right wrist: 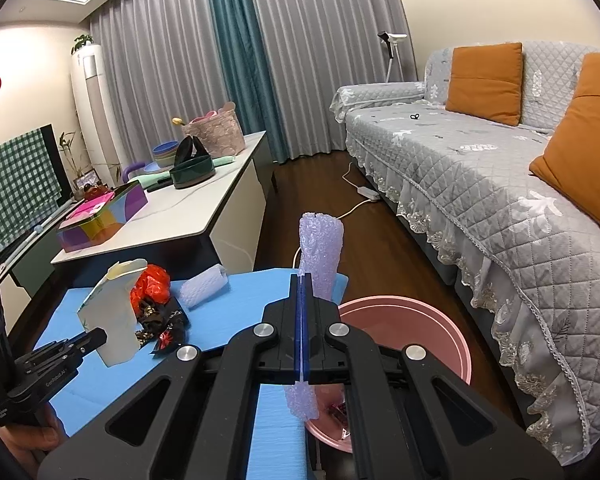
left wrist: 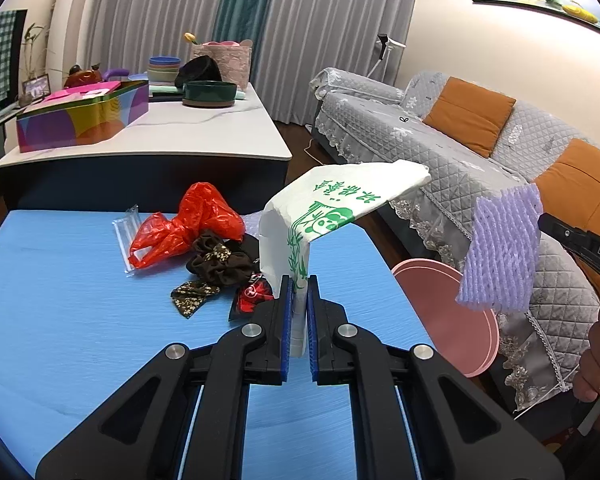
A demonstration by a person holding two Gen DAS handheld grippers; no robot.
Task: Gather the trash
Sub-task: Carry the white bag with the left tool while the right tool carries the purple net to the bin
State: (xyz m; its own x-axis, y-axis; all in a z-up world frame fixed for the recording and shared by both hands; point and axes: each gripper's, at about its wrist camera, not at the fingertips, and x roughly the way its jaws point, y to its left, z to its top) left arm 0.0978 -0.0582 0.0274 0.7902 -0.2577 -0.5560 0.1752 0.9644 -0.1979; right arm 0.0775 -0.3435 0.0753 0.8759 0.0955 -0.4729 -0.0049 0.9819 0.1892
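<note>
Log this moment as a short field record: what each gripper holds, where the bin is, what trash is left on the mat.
left gripper: shut on the white paper bag with green print, held above the blue mat
right gripper: shut on the purple foam net, near the bin
bin: pink basin on the floor beside the mat, some scraps inside
left on mat: red plastic bag, brown scrunchie, white foam net, clear wrapper

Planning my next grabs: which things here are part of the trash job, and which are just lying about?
Job: white paper bag in left gripper; purple foam net in right gripper; pink bin; red plastic bag; white foam net.

Lying about: colourful box, green bowl, sofa.
</note>
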